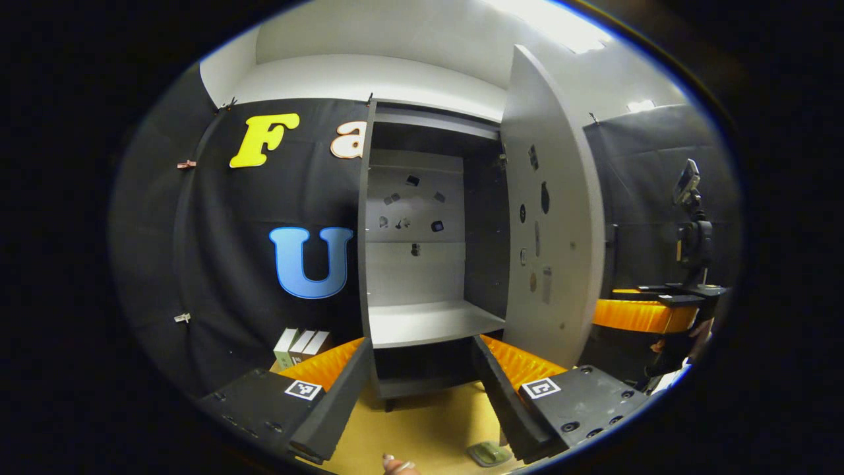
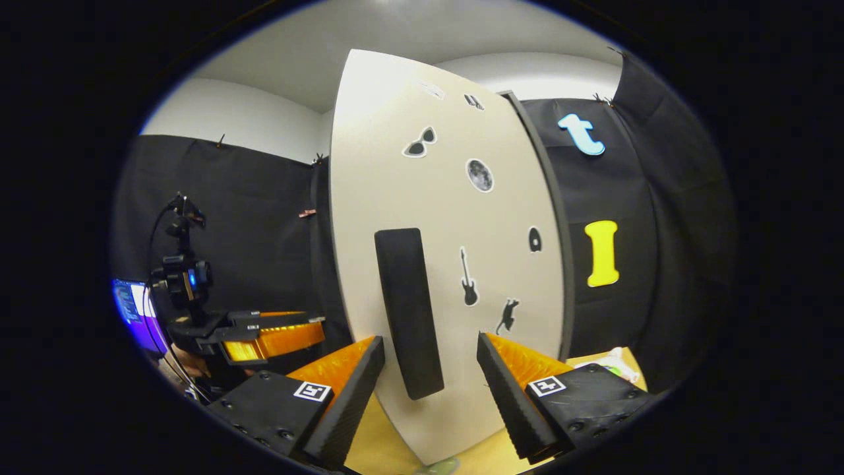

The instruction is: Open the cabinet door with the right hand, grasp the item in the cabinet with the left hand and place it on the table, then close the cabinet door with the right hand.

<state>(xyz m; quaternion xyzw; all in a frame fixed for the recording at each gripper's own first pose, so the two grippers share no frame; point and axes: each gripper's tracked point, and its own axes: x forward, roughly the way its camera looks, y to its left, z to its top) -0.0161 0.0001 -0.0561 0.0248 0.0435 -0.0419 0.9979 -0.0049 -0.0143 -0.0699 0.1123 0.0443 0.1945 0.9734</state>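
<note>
Standing on a yellow table (image 1: 428, 429), the cabinet (image 1: 428, 264) gapes, its door (image 2: 448, 251) swung wide. Left gripper (image 1: 422, 396) and right gripper (image 2: 428, 396) are spread, pinching nothing. A greenish item (image 1: 489, 453) is cut off below.

A recording booth: black cloth walls (image 1: 231, 264), a stickered cabinet (image 1: 428, 323), a camera stand (image 1: 689, 224).

The cabinet (image 1: 432, 322) looks like smooth, matt grey board, its shelf faintly sheened under the light. The cabinet door (image 2: 448, 218) has a matt, pale, smooth face carrying flat, slightly glossy stickers (image 2: 479, 175) and a long handle (image 2: 407, 310) that looks like soft, dull foam. The table (image 1: 422, 429) looks like smooth, matt yellowish wood. The booth wall (image 1: 250, 264) is matt cloth, lightly creased. The left gripper (image 1: 419, 396) has ribbed, rough-looking pads (image 1: 330, 409).
</note>
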